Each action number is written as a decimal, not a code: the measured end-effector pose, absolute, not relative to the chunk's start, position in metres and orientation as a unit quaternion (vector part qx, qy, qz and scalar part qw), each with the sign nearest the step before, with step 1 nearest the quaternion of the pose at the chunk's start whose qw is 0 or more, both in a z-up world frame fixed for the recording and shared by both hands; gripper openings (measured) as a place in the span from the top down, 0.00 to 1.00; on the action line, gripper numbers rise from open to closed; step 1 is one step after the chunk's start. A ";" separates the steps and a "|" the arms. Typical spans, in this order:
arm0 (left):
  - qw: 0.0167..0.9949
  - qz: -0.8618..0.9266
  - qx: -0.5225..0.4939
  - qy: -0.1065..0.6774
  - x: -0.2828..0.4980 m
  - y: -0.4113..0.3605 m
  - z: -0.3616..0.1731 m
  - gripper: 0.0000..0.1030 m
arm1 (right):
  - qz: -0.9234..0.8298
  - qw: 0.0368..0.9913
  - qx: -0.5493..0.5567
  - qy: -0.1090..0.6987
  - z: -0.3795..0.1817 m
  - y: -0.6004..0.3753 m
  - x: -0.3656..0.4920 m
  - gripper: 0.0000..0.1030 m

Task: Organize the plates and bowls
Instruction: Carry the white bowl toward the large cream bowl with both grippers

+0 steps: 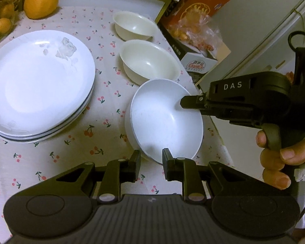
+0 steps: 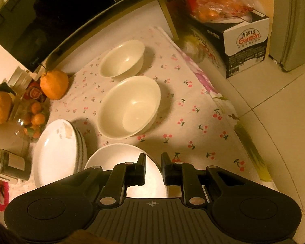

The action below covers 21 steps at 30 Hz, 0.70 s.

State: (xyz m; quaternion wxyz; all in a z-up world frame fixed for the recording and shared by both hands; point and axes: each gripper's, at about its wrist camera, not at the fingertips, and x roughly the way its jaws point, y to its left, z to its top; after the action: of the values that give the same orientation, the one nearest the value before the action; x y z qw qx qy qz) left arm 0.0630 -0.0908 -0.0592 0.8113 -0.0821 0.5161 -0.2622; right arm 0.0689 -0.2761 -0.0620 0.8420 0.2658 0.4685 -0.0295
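Observation:
A white bowl (image 1: 164, 120) sits tilted near the table's right edge, and also shows in the right wrist view (image 2: 120, 158). My left gripper (image 1: 151, 158) straddles its near rim, fingers narrowly parted. My right gripper (image 2: 153, 160) is shut on the bowl's right rim; its fingertip (image 1: 190, 102) shows inside the bowl. Two cream bowls, the nearer (image 1: 150, 63) (image 2: 130, 105) and the farther (image 1: 134, 25) (image 2: 122, 59), stand behind it. A stack of white plates (image 1: 38, 83) (image 2: 57, 152) lies to the left.
A cherry-print cloth (image 1: 103, 122) covers the table. Oranges (image 1: 40, 0) (image 2: 53, 84) and jars stand at the back left. A water-bottle carton (image 2: 246, 46) and a snack box (image 1: 199, 10) stand beyond the right edge. A black appliance (image 2: 50, 16) sits behind.

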 end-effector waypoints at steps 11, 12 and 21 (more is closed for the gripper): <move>0.813 -0.262 -0.078 0.514 0.066 -0.093 -0.062 0.78 | -0.034 0.835 0.275 0.474 -0.068 -0.278 0.072 0.83; 0.814 -0.261 -0.077 0.513 0.066 -0.093 -0.061 0.78 | -0.033 0.835 0.277 0.474 -0.069 -0.279 0.073 0.83; 0.821 -0.260 -0.079 0.502 0.065 -0.088 -0.055 0.74 | -0.034 0.831 0.288 0.475 -0.072 -0.281 0.074 0.83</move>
State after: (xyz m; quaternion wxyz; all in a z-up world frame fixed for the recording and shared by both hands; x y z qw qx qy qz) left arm 0.0650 -0.0877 -0.0550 0.8207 -0.0792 0.5025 -0.2602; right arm 0.0741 -0.2807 -0.0723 0.8309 0.2876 0.4751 -0.0344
